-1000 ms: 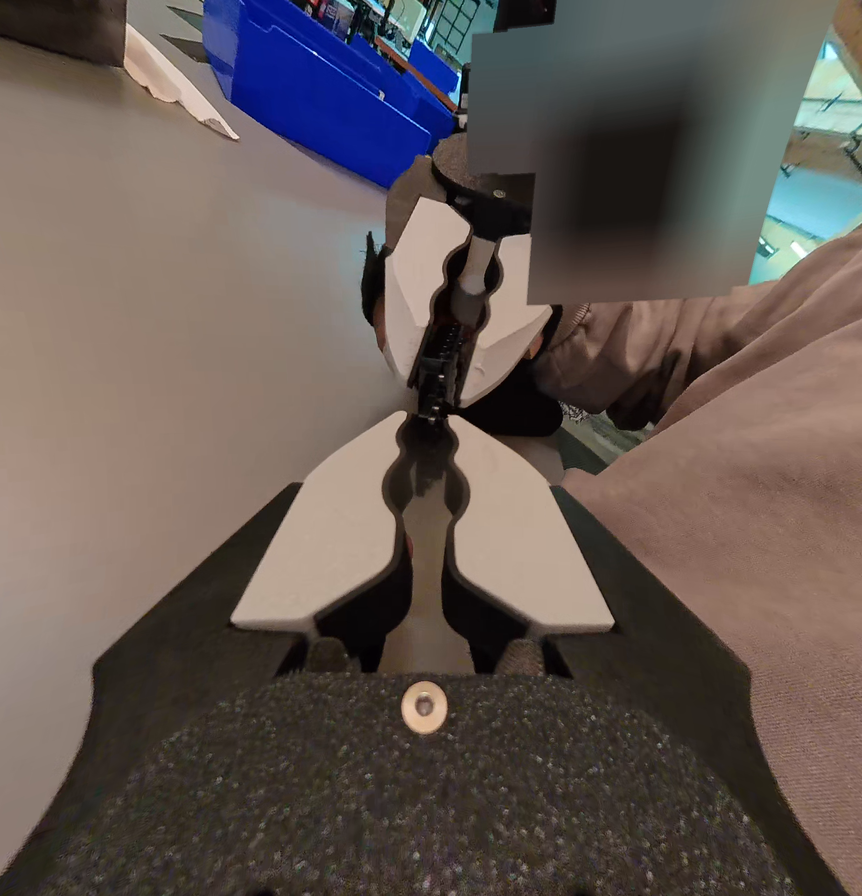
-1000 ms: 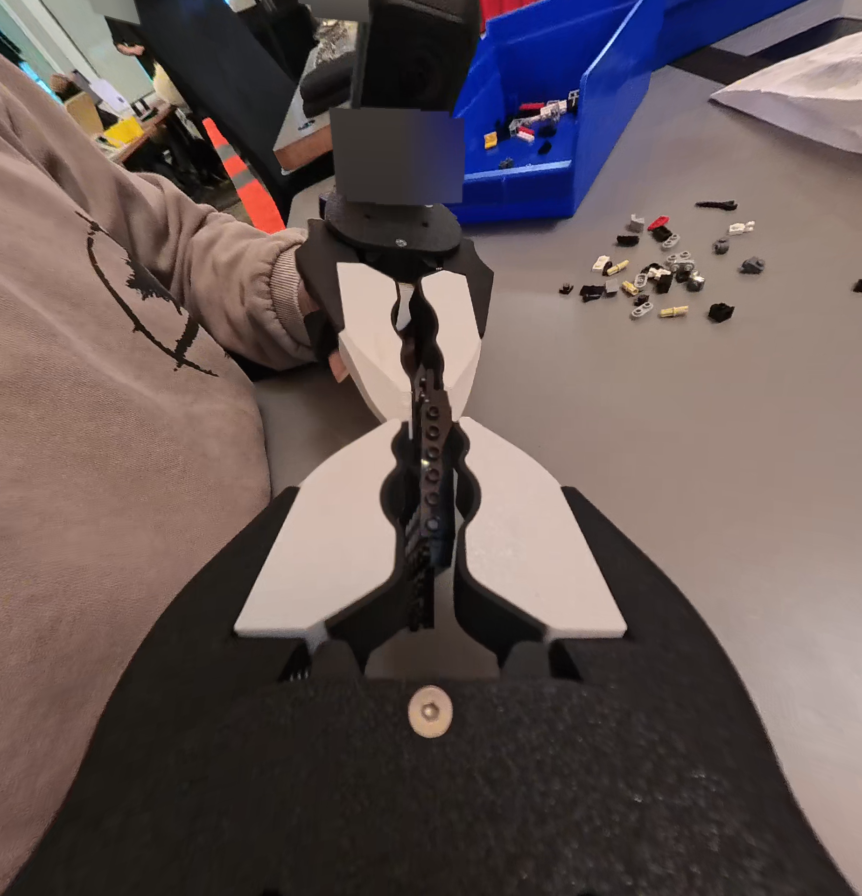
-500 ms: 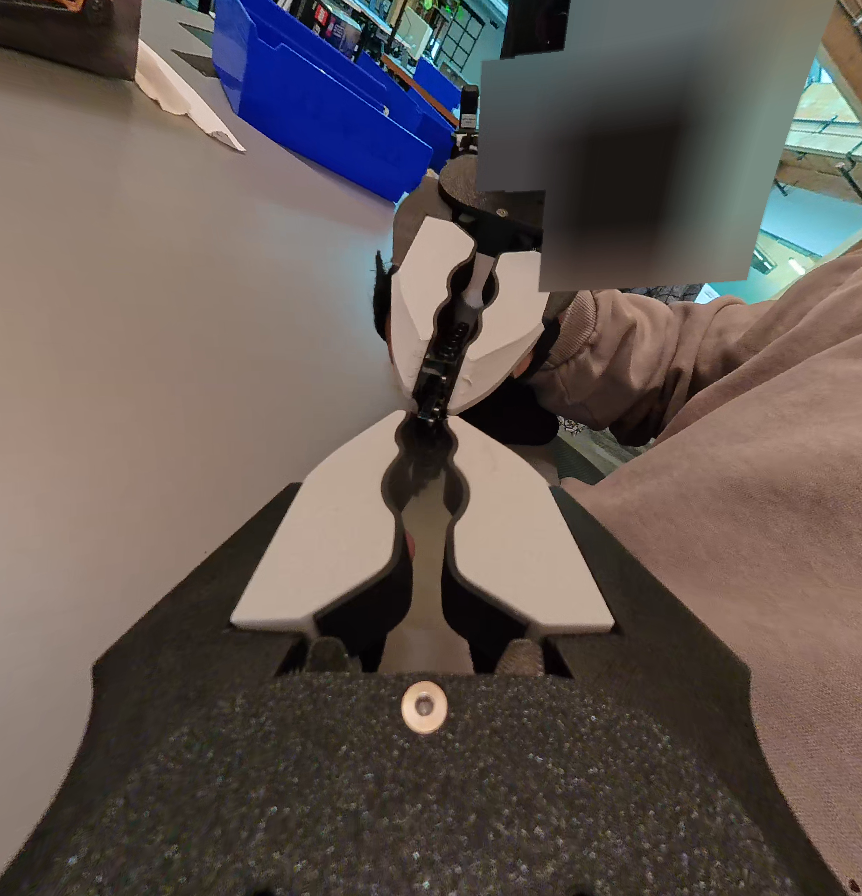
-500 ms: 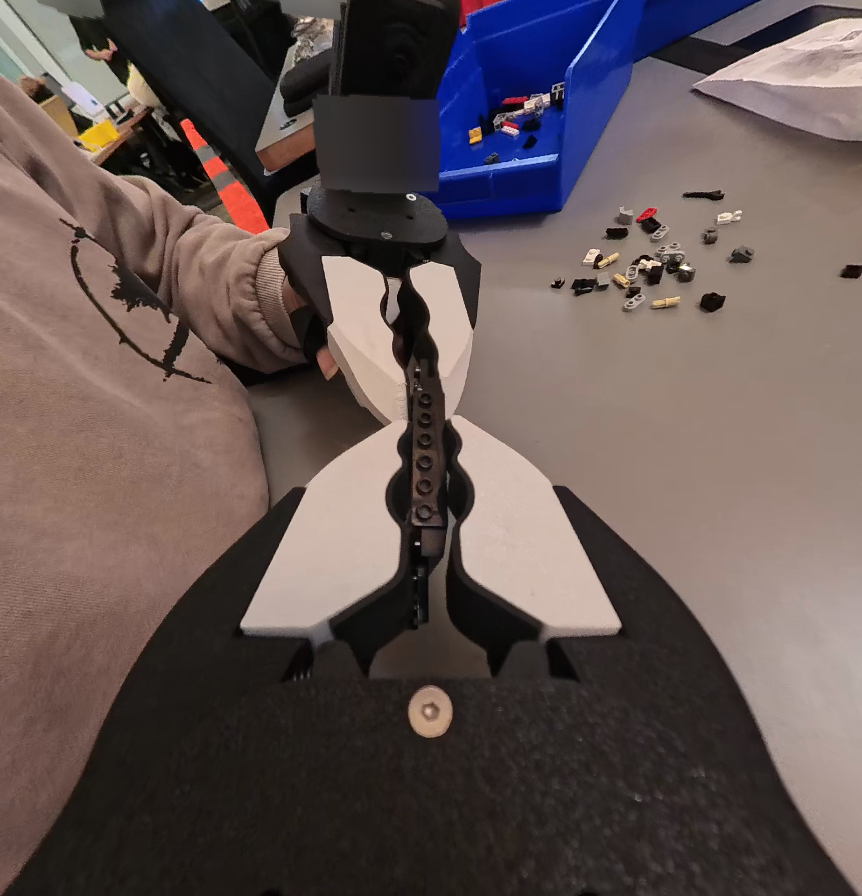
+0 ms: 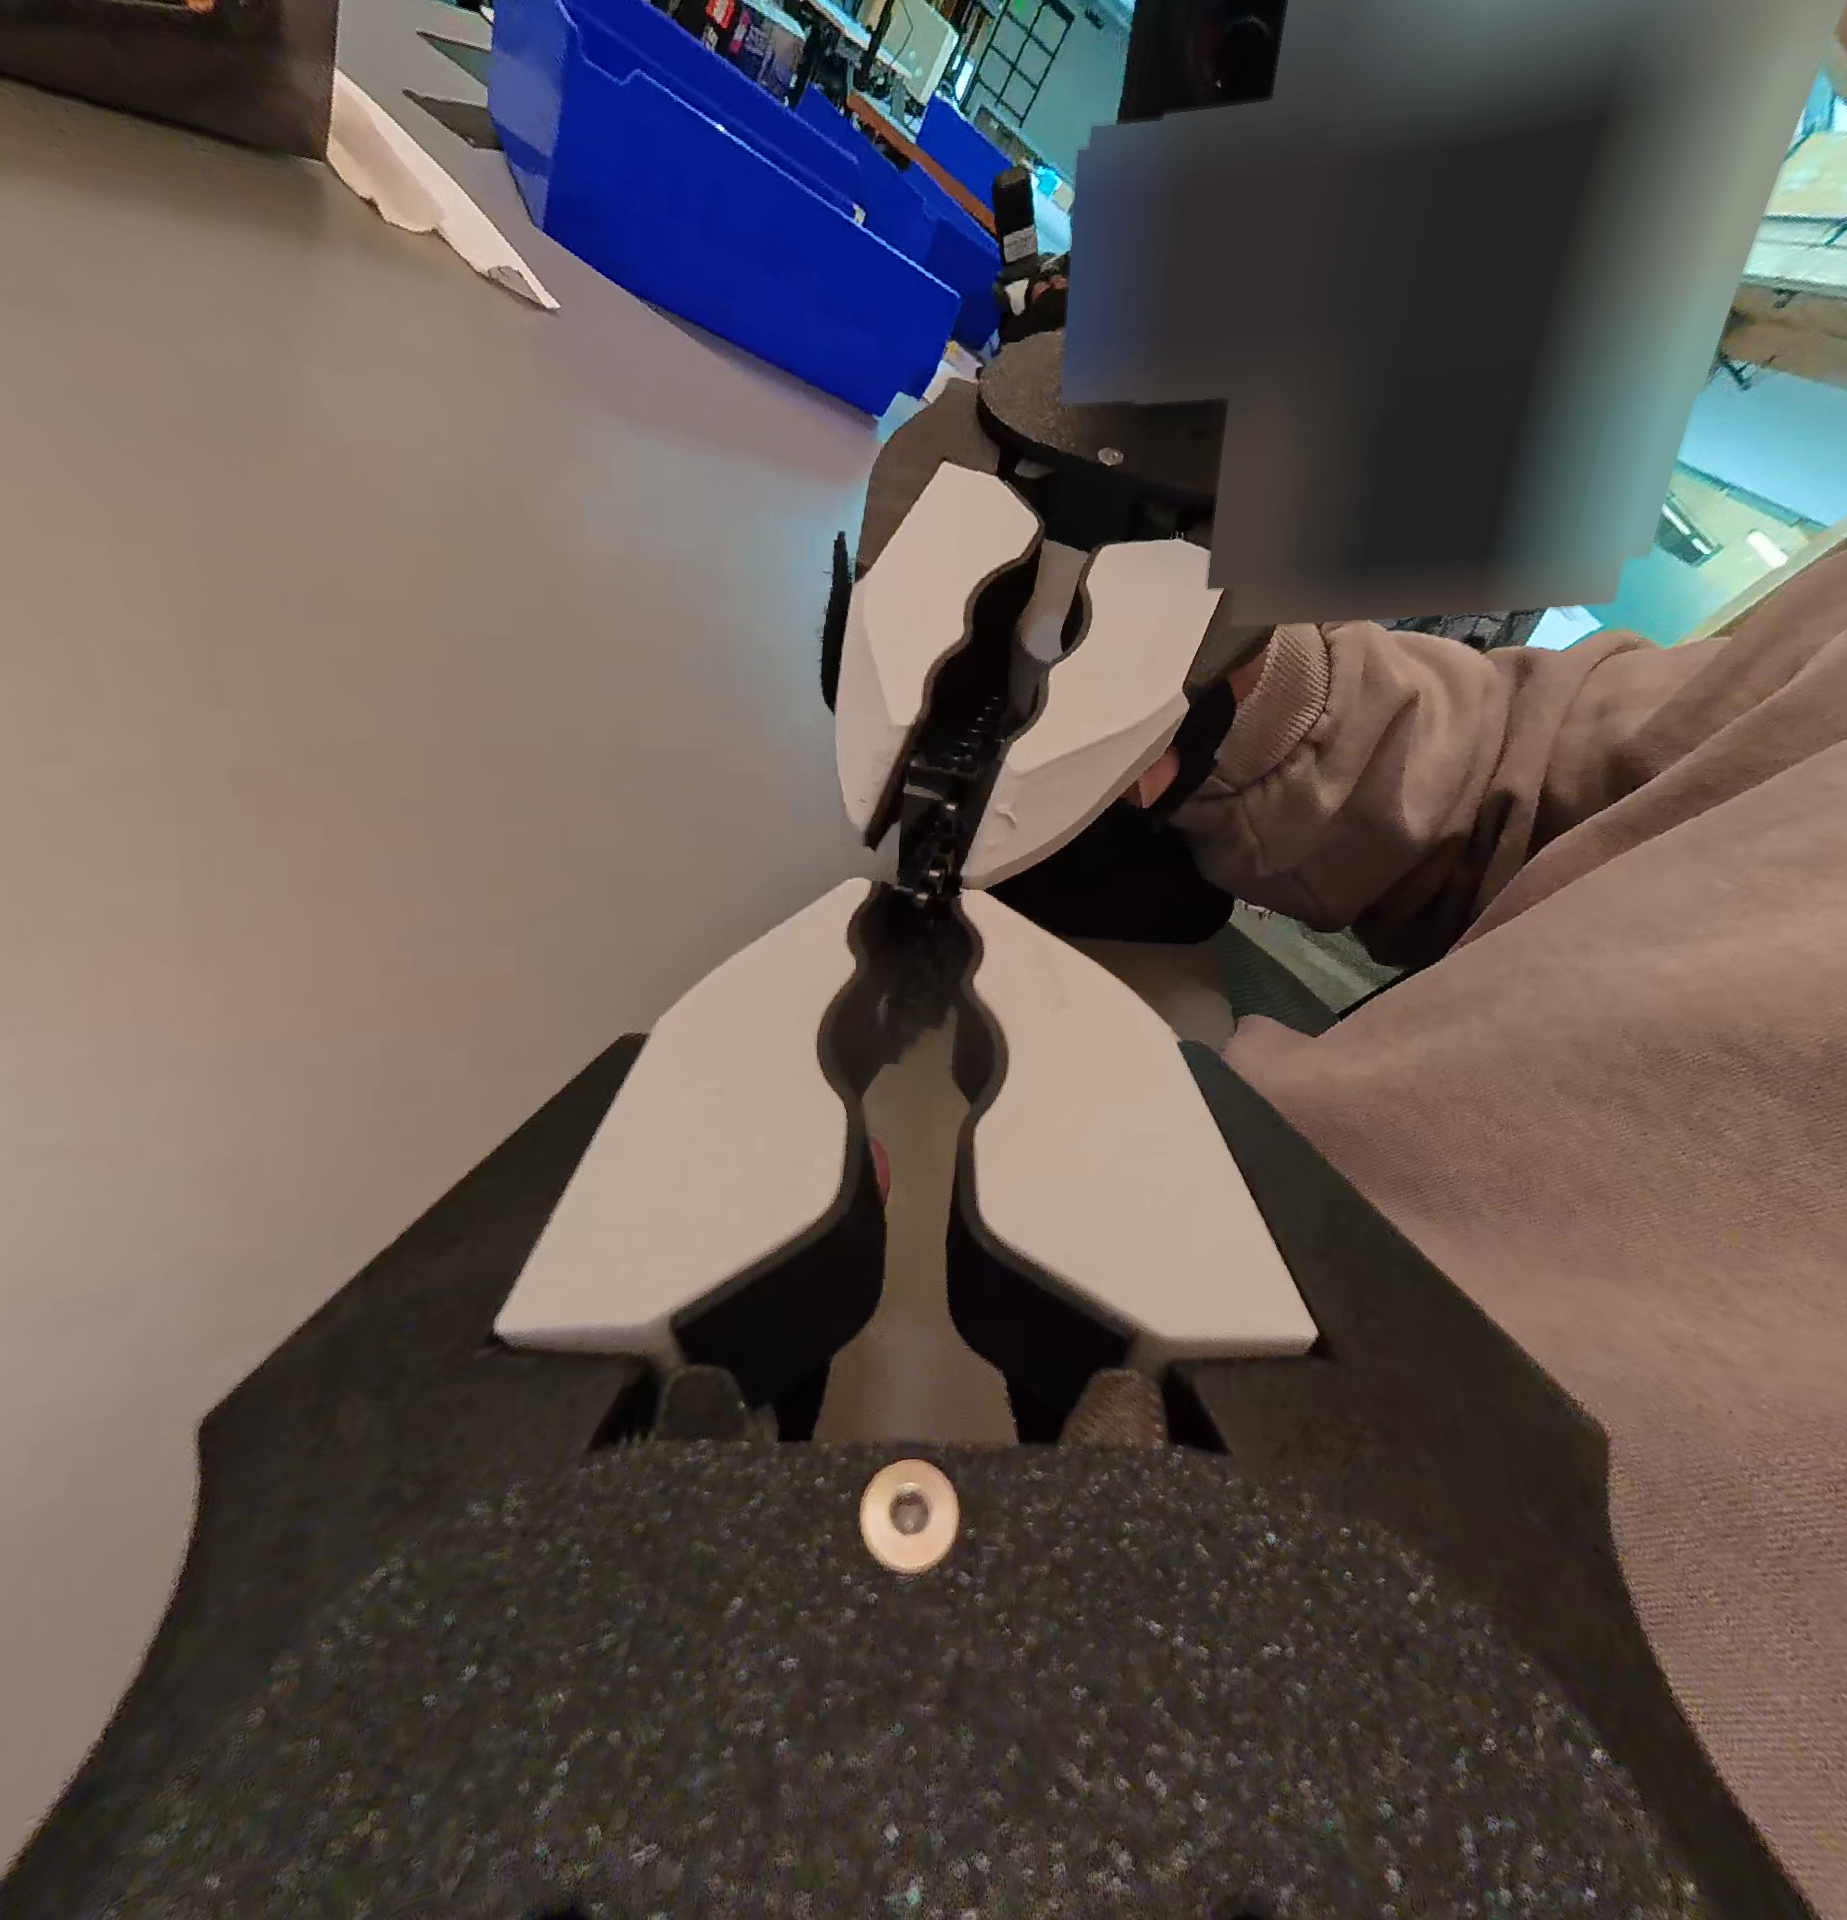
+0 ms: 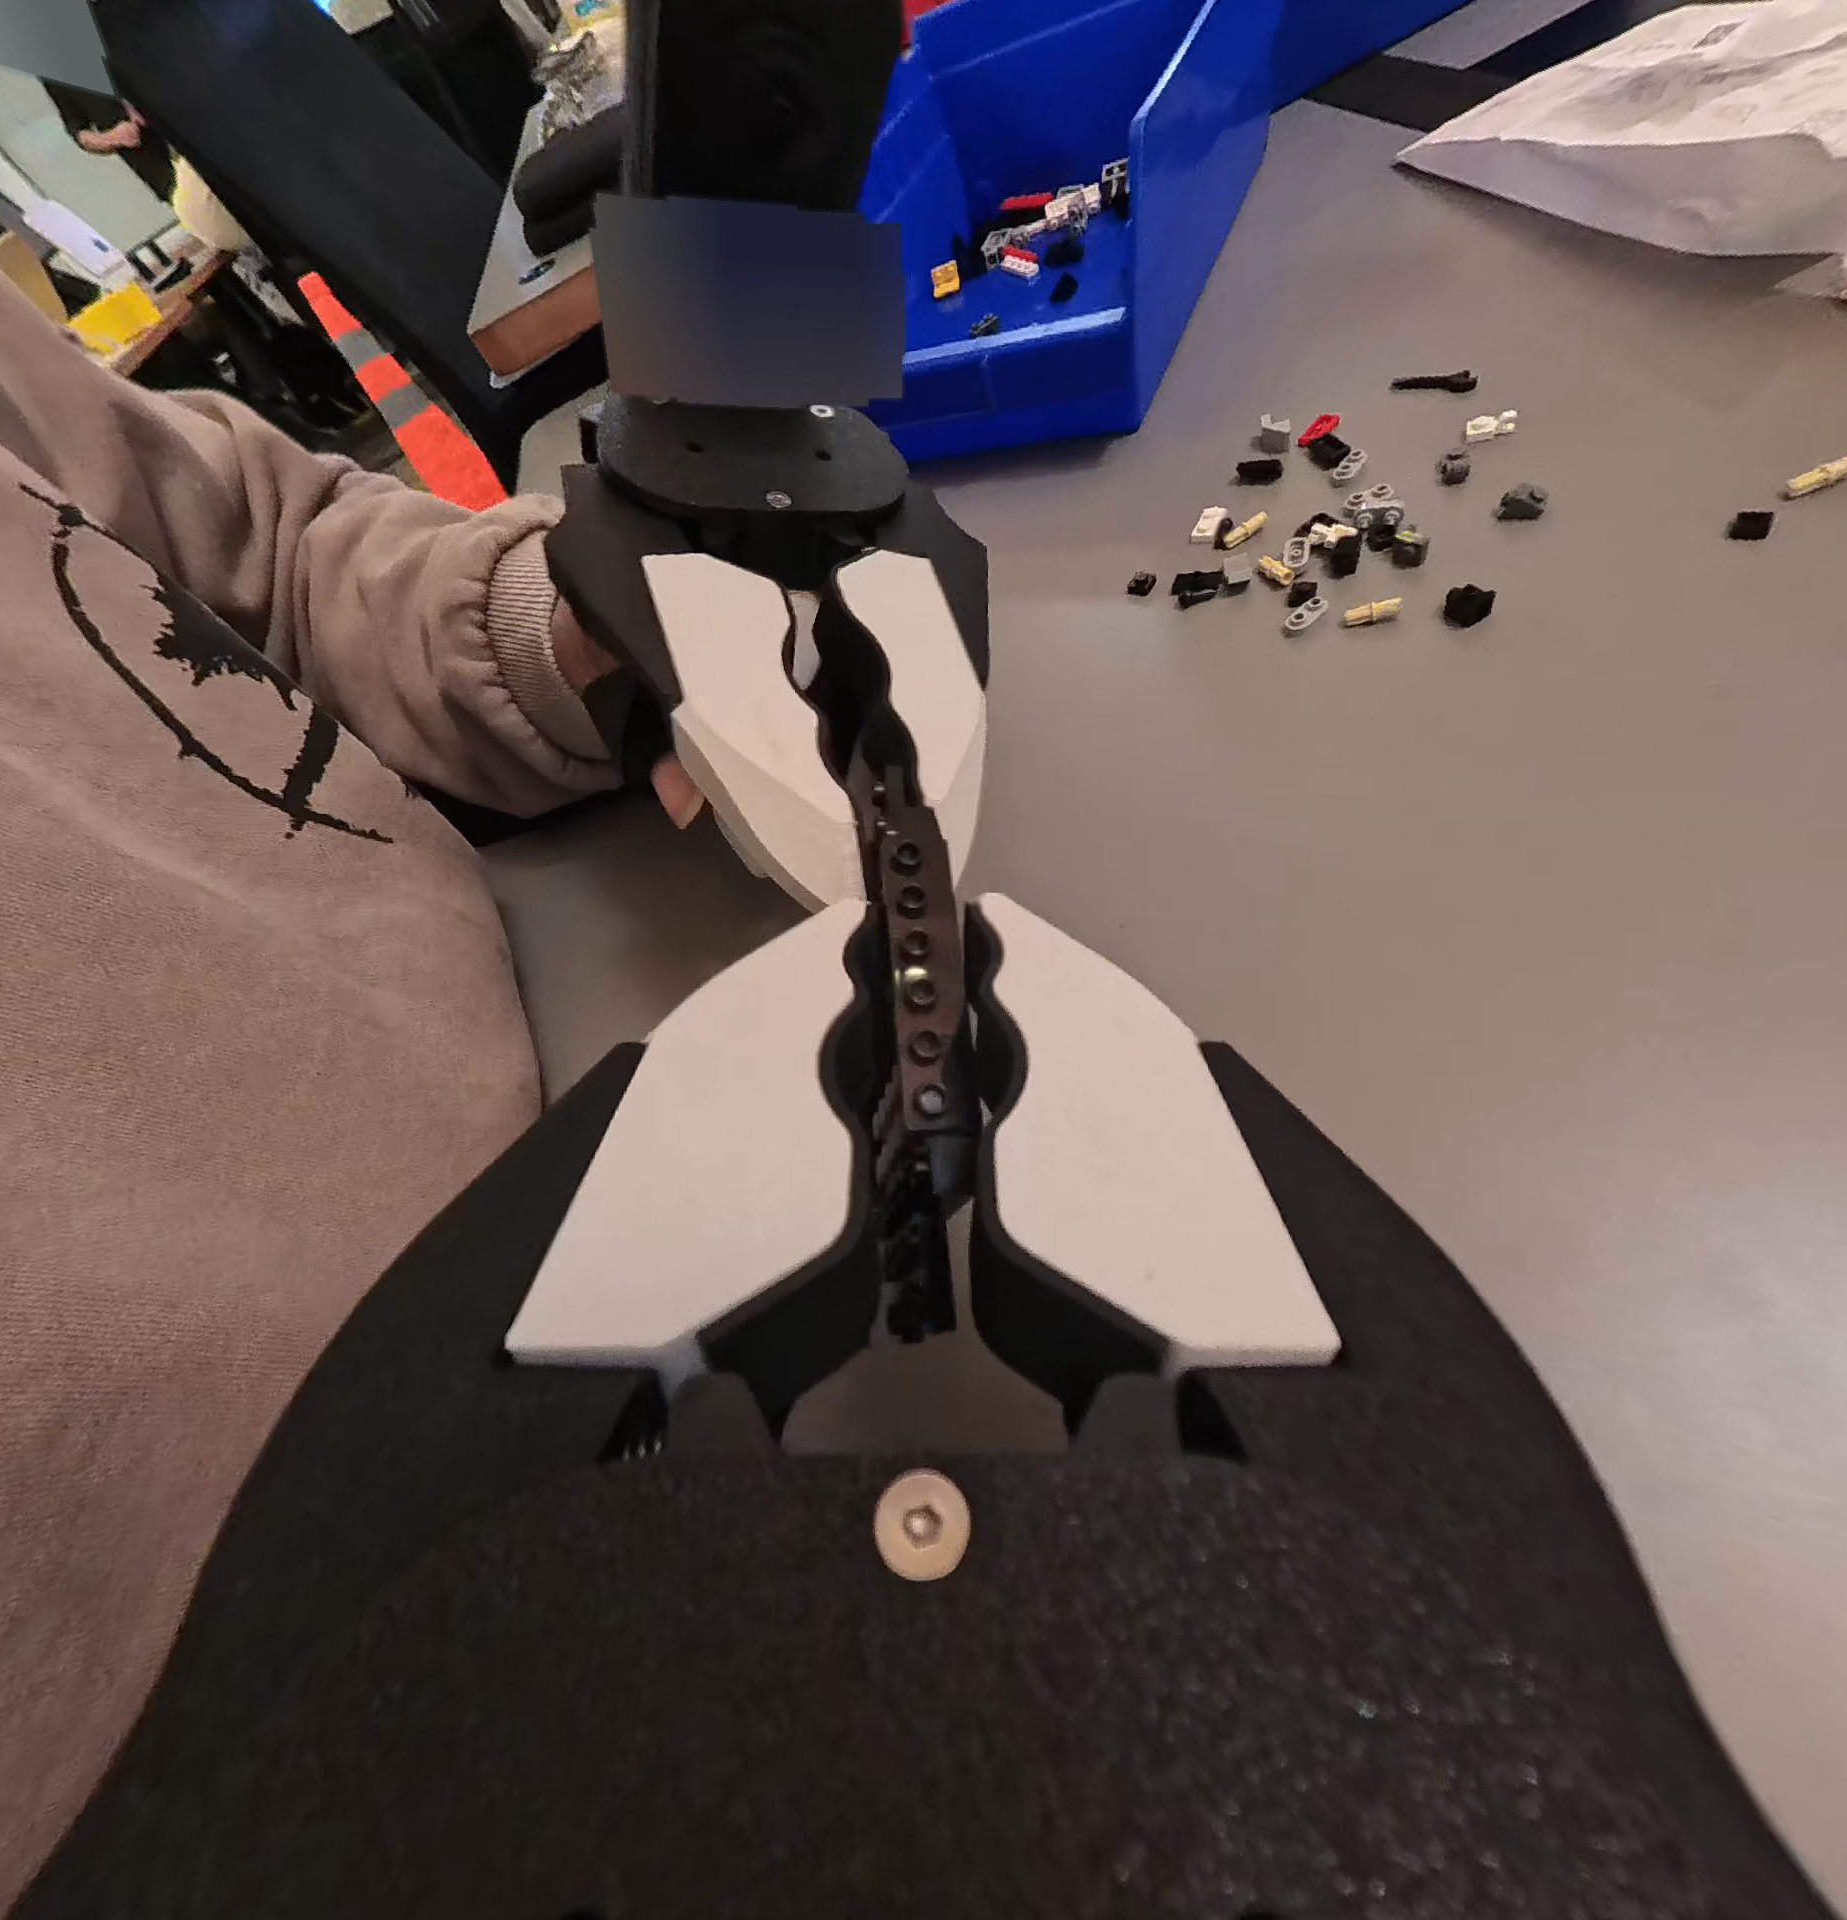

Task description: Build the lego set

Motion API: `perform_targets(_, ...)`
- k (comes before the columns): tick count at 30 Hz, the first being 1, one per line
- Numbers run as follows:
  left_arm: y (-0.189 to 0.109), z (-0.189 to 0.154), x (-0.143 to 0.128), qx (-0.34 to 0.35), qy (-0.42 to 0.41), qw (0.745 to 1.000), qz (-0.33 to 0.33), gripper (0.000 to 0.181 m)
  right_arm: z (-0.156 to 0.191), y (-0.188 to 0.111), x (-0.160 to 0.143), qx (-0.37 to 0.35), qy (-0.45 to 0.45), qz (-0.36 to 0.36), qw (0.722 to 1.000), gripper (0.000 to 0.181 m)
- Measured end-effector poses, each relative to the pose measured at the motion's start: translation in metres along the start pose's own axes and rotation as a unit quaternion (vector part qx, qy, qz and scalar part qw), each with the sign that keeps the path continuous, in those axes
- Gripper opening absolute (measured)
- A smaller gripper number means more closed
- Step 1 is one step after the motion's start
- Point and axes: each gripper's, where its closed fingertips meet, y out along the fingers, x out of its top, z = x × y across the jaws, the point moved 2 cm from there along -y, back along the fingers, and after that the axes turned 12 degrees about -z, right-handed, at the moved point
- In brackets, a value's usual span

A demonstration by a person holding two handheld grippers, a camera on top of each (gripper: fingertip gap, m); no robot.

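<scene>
Grippers are drawing nose to nose above the grey table [image 6: 1521, 987]: right gripper [image 6: 914, 925] is pinching a black studded lego beam [image 6: 919, 997] that now leans more, left gripper [image 5: 914, 904] is nipping its far end, suggesting seating.

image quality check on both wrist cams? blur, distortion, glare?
Left wrist view: strong wide-angle bend, table tilts steeply; the black lego beam between the fingertips is dark, with little detail. Right wrist view: beam holes sharp, loose pieces readable, soft sheen on the table, no harsh glare.
</scene>
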Motion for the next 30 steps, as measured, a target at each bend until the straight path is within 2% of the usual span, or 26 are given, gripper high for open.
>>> perform_targets(6,0.001,-0.003,-0.002,0.012,0.027,1.000,0.005,0.010,0.004,0.000,0.003,0.018,0.003,-0.011,1.000,0.011)
perform_targets(13,0.003,-0.002,-0.004,0.012,0.028,1.000,0.005,0.010,0.004,-0.002,0.001,0.007,-0.019,-0.027,0.999,0.010)
perform_targets(15,0.002,-0.003,0.005,-0.004,-0.012,1.000,-0.020,0.010,0.003,-0.003,0.010,-0.010,-0.057,-0.055,0.997,0.015)
perform_targets(17,-0.001,0.001,0.011,-0.006,-0.048,0.998,-0.041,0.010,0.001,-0.009,0.019,-0.035,-0.121,-0.057,0.990,0.034)
perform_targets(20,-0.007,0.008,0.017,-0.015,-0.121,0.990,-0.071,0.010,0.003,-0.020,0.017,-0.055,-0.246,-0.014,0.968,0.053)
perform_targets(22,-0.007,0.010,0.017,-0.027,-0.173,0.981,-0.080,0.009,0.002,-0.026,0.005,-0.063,-0.292,0.036,0.954,0.069)
perform_targets(25,-0.003,0.006,0.009,-0.048,-0.226,0.971,-0.064,0.009,0.002,-0.029,-0.007,-0.062,-0.319,0.059,0.944,0.070)
perform_targets(26,-0.002,0.006,0.006,-0.049,-0.236,0.969,-0.059,0.009,-0.001,-0.031,-0.009,-0.070,-0.331,0.066,0.939,0.060)
perform_targets(27,-0.001,0.006,0.004,-0.051,-0.246,0.966,-0.056,0.009,-0.002,-0.032,-0.010,-0.068,-0.344,0.073,0.934,0.057)
perform_targets(29,-0.001,0.005,0.003,-0.055,-0.257,0.963,-0.052,0.009,-0.005,-0.031,-0.010,-0.060,-0.350,0.085,0.931,0.058)
perform_targets(30,0.000,0.005,0.003,-0.057,-0.261,0.962,-0.050,0.010,-0.007,-0.030,-0.010,-0.058,-0.362,0.095,0.926,0.065)
